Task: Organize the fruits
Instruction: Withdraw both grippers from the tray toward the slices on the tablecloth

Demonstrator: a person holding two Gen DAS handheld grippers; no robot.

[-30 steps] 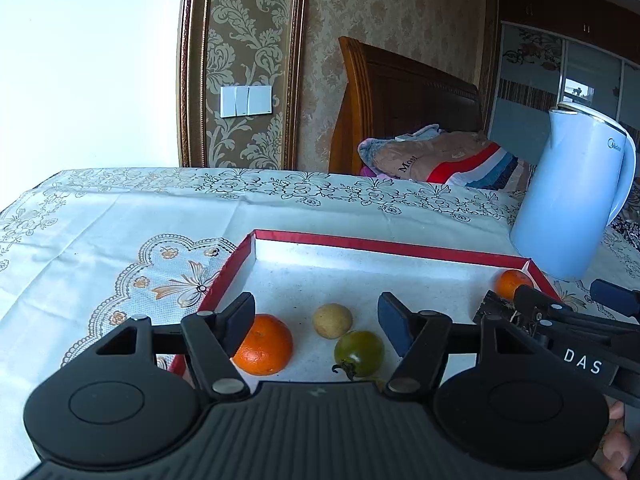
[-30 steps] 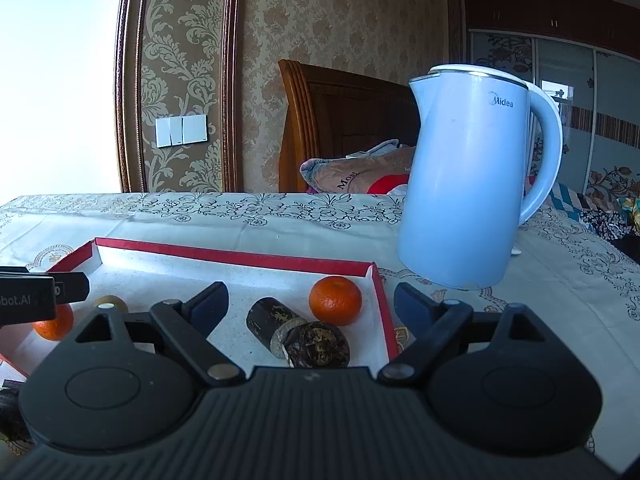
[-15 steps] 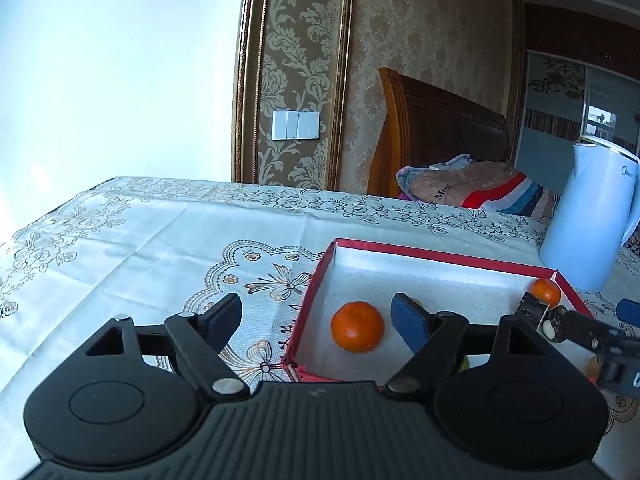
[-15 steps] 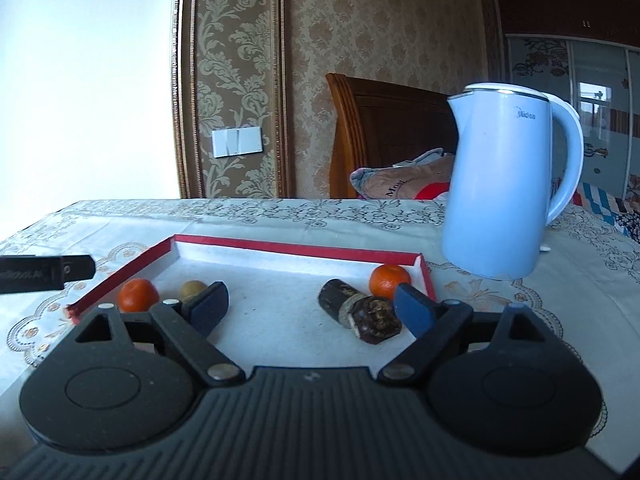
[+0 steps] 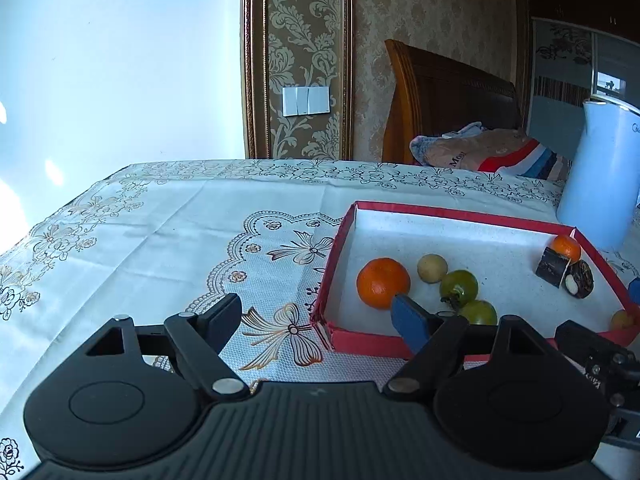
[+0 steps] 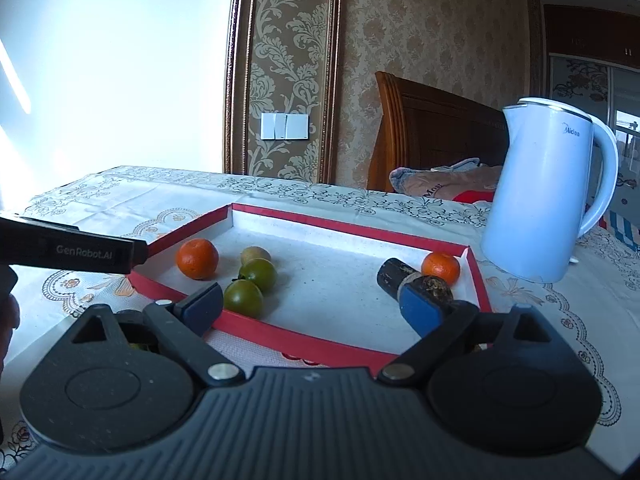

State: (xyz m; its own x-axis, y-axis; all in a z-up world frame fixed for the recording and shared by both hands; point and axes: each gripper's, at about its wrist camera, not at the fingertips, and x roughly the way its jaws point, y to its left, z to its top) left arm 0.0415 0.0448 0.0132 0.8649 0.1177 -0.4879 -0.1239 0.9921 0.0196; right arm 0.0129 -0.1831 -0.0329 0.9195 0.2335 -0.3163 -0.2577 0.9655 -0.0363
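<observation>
A red-rimmed tray [image 5: 336, 256] [image 6: 304, 344] with a white floor holds the fruit. At its left lie a large orange [image 5: 383, 282] [image 6: 197, 258], a pale round fruit [image 5: 432, 267] [image 6: 255, 255] and two green tomatoes [image 5: 459, 288] [image 6: 243, 298]. A small orange [image 5: 565, 247] [image 6: 441, 266] and dark brown cut pieces [image 5: 566, 274] [image 6: 394, 278] sit in the far right corner. My left gripper [image 5: 316, 318] is open and empty over the tray's near left corner. The right gripper [image 6: 312, 306] hangs before the near rim, jaws opening, nothing between them.
A tall white kettle [image 5: 600, 184] [image 6: 548, 196] stands on the flowered tablecloth [image 5: 180, 240] just right of the tray. Behind the table are a wooden headboard [image 6: 432, 128] and a folded blanket. The left gripper's black side bar [image 6: 72, 250] crosses the right wrist view at the left.
Both grippers have drawn back from the fruit toward the tray's near edge. The left one swung left off the tray and opened wider. The right one's jaws have spread further.
</observation>
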